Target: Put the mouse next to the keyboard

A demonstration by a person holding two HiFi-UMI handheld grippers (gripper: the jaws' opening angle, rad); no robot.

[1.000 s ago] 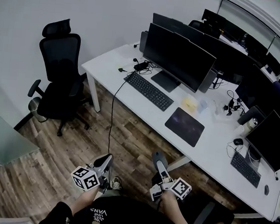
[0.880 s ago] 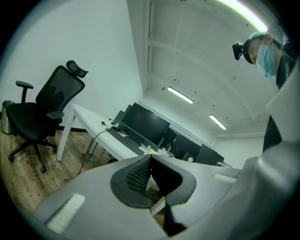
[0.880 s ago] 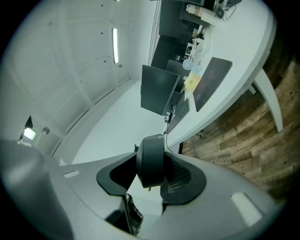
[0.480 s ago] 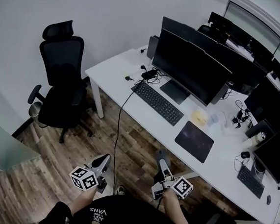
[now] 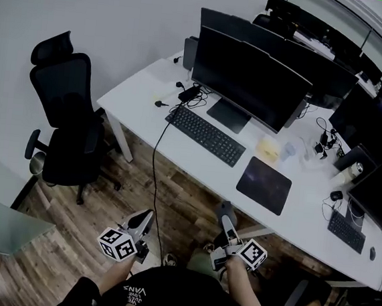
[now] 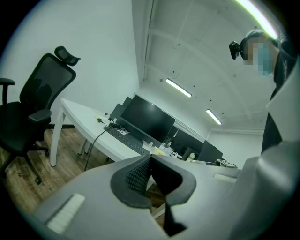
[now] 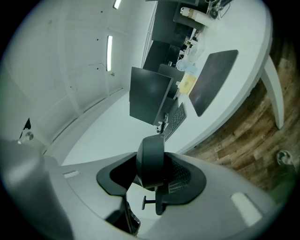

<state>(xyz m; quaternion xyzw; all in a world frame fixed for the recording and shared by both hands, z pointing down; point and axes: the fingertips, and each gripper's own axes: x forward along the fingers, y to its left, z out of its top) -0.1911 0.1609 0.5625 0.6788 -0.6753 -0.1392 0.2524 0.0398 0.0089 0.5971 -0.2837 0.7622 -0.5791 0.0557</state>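
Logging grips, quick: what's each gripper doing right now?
Left gripper: closed, nothing in it.
Right gripper: closed on the mouse.

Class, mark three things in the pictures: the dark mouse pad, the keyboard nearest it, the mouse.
mouse pad [image 5: 264, 184], head view, centre of its dark surface.
keyboard [image 5: 205, 135], head view, middle of its keys.
mouse [image 7: 151, 161], right gripper view, its rounded back between the jaws.

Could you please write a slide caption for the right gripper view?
Right gripper holding a dark mouse between its jaws, facing the white desk with keyboard and mouse pad.
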